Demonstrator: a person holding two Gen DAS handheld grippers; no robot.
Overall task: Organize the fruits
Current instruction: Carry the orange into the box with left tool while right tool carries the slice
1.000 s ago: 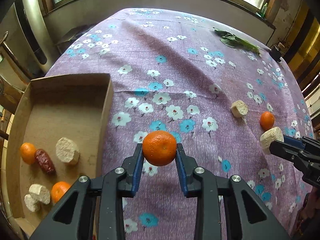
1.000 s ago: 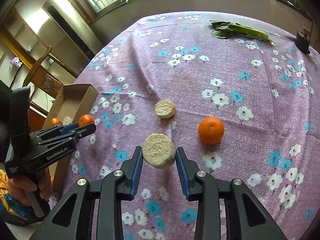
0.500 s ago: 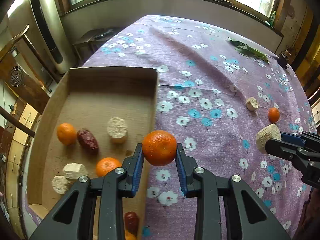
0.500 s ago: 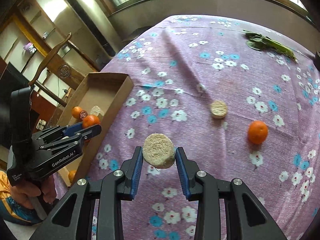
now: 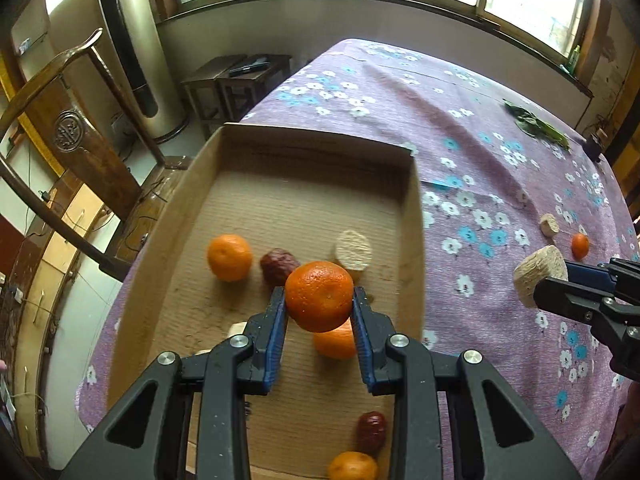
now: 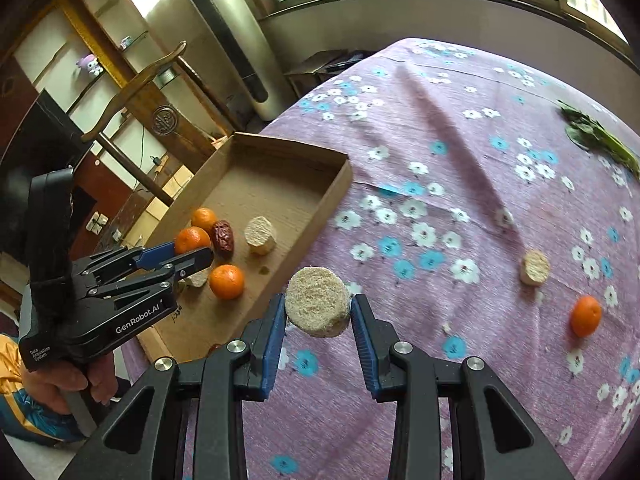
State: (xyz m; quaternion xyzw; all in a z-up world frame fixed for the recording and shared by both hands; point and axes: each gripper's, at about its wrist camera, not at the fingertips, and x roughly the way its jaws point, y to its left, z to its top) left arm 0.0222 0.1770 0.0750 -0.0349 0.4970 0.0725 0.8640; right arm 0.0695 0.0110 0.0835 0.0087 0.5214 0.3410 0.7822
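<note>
My left gripper (image 5: 319, 306) is shut on an orange tangerine (image 5: 319, 296) and holds it above the inside of the cardboard box (image 5: 304, 152). The box holds tangerines (image 5: 229, 257), red dates (image 5: 278, 266) and beige round slices (image 5: 353, 248). My right gripper (image 6: 318, 316) is shut on a beige round slice (image 6: 318, 306), held above the tablecloth just right of the box (image 6: 280, 148). It shows at the right in the left wrist view (image 5: 540, 276). One tangerine (image 6: 585, 315) and one beige slice (image 6: 535, 267) lie loose on the cloth.
The table has a purple flowered cloth (image 6: 460, 160). Green leaves (image 6: 596, 140) lie at its far right. A wooden chair (image 5: 68, 120) and a tall grey cylinder (image 5: 132, 48) stand beyond the table's left edge. A low dark side table (image 5: 236, 76) stands behind.
My left gripper carried the tangerine left from over the cloth to over the box. My right gripper followed left with the slice, nearer the box's right wall.
</note>
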